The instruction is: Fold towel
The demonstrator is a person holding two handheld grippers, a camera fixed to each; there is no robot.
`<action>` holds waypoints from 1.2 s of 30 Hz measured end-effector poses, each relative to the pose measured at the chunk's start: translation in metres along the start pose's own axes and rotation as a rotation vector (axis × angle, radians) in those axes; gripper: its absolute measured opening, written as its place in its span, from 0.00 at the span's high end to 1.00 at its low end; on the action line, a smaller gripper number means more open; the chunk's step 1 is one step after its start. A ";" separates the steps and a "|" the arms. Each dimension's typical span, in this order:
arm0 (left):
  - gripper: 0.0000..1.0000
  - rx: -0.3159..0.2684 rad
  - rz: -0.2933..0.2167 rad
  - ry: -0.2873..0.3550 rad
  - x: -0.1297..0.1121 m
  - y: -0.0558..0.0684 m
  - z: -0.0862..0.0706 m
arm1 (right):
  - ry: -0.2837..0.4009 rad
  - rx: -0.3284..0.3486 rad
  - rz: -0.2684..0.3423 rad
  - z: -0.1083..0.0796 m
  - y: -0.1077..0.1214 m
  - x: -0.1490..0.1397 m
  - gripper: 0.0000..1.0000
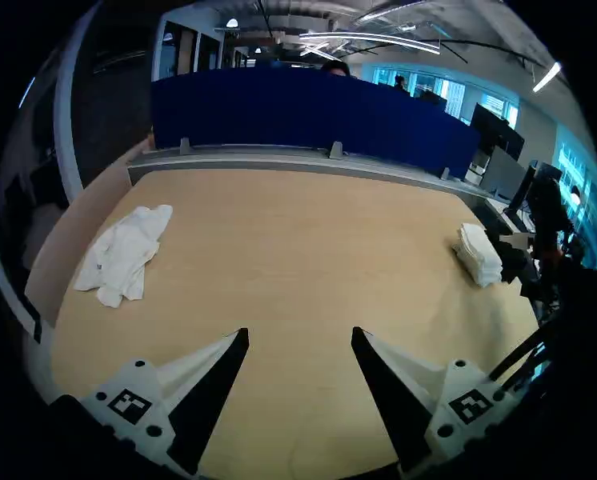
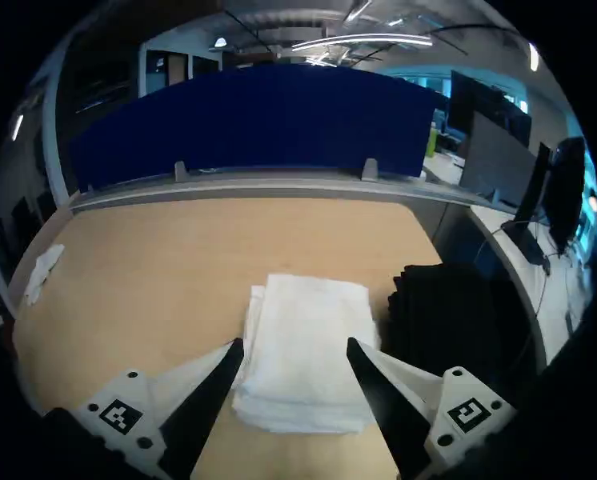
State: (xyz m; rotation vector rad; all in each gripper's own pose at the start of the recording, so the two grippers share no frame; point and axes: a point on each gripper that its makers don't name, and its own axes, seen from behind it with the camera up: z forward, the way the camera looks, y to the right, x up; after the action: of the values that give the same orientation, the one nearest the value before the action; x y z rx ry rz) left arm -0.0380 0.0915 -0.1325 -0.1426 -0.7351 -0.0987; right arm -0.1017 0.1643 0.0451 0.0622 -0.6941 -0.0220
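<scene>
Towel (image 1: 122,256), crumpled, is lying near the table's (image 1: 298,240) left edge. Left gripper (image 1: 298,336) is hovering wide open, empty. Right gripper (image 2: 294,342) is hanging open, empty, over a folded stack (image 2: 310,320).

Pale wooden tabletop (image 1: 298,256), edged at the far side by a grey rail (image 1: 298,158), backed by a dark blue partition (image 1: 298,108). Beyond, to the right, dark monitors (image 1: 497,132); overhead, long curved strip lights (image 1: 370,38).
</scene>
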 end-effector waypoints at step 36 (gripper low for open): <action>0.05 -0.065 0.011 0.227 0.063 0.001 -0.001 | 0.489 -0.050 0.034 -0.150 -0.106 0.049 0.00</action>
State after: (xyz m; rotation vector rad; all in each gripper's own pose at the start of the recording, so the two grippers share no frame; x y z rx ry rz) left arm 0.0094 0.0899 -0.0908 -0.1939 -0.5047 -0.1258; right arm 0.0323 0.0637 -0.0455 0.0063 -0.2055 0.0083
